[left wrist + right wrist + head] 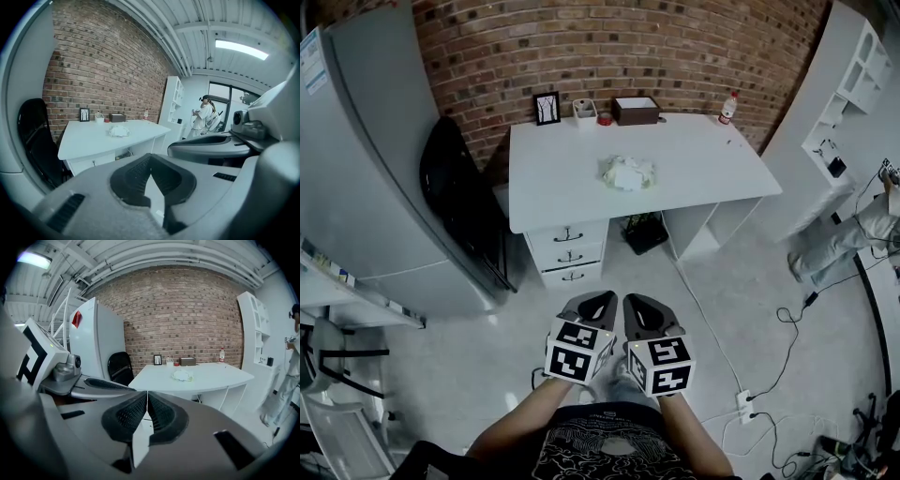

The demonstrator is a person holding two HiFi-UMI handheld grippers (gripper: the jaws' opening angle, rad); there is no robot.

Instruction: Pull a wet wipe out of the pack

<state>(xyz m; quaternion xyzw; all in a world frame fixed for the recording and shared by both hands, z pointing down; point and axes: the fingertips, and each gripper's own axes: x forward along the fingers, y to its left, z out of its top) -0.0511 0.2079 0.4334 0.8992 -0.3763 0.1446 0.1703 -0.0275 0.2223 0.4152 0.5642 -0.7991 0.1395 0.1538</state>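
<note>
Grey left tongs (600,298), right tongs (637,302), black-white marker cubes (578,351), black shirt (600,452)

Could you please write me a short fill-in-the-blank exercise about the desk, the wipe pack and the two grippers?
1. The white desk stands against a ___ wall.
2. The left gripper and the right gripper both have their jaws ___, with nothing between them.
3. The wipe pack lies on the desk, and ___ gripper touches it.
4. In the head view, the black chair stands at the desk's ___ end.

Missing words: brick; shut; neither; left.
</note>
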